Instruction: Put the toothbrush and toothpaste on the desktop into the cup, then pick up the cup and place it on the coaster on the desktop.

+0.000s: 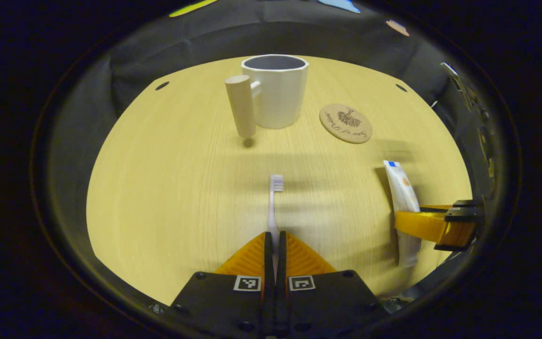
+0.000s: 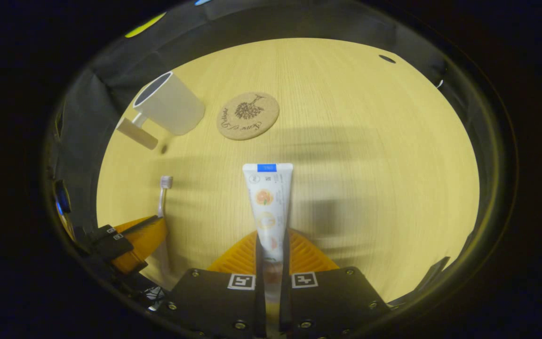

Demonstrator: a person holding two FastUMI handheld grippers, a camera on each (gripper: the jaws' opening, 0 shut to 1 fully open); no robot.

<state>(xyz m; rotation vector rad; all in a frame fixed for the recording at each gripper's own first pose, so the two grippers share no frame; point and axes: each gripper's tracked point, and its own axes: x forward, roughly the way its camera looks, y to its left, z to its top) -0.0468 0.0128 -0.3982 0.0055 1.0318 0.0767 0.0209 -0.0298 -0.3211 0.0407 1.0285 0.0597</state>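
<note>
Pale wood desktop (image 1: 167, 197) – black cloth behind, left jaws clamp toothbrush (image 1: 274, 207), right jaws clamp toothpaste (image 2: 267, 207).

The gripper (image 1: 275, 242) fingers hide the toothbrush (image 1: 274, 207) handle's lower end.

We find the cup (image 1: 278, 92) standing upright at the far side of the desktop (image 1: 167, 188), its handle (image 1: 242, 106) turned to the left in the left gripper view. The coaster (image 1: 345, 123) lies flat just to the right of the cup, apart from it. Nearer to us, the toothbrush (image 1: 274, 207) lies along the desktop, bristles toward the cup, its handle between the fingers of the left gripper (image 1: 274, 245). Well to its right lies the toothpaste (image 1: 402, 207), lengthwise toward the coaster, with the right gripper (image 2: 271, 249) closed across its near part. We note the coaster bears nothing.
</note>
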